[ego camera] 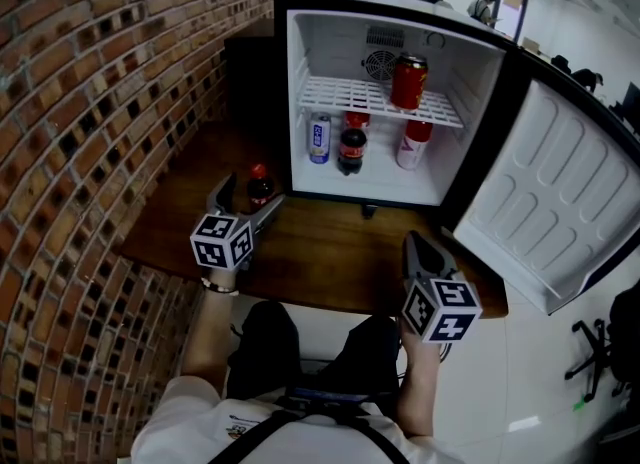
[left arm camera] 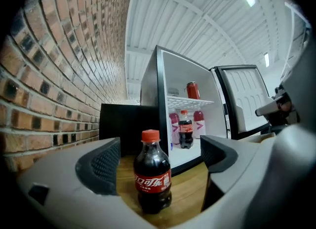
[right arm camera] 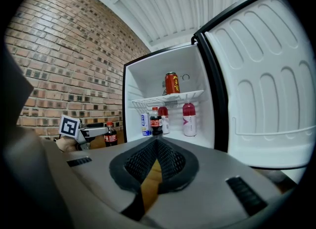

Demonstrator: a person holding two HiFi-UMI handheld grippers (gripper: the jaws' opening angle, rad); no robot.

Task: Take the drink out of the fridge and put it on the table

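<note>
A small cola bottle (ego camera: 260, 188) with a red cap stands upright on the wooden table (ego camera: 330, 252), left of the open fridge (ego camera: 470, 112). My left gripper (ego camera: 250, 198) is open, one jaw on each side of the bottle (left arm camera: 153, 173), and neither pad touches it. Near the table's front edge, my right gripper (ego camera: 418, 248) is shut with nothing in it (right arm camera: 157, 143). Inside the fridge a red can (ego camera: 408, 82) sits on the wire shelf. Below it stand a blue-and-white can (ego camera: 319, 138), another cola bottle (ego camera: 351, 150) and a pink bottle (ego camera: 412, 144).
The fridge door (ego camera: 560, 202) is swung wide open to the right, past the table's corner. A brick wall (ego camera: 90, 132) runs along the left. A black box (ego camera: 252, 77) stands beside the fridge at the back left. An office chair (ego camera: 600, 342) is on the floor at the right.
</note>
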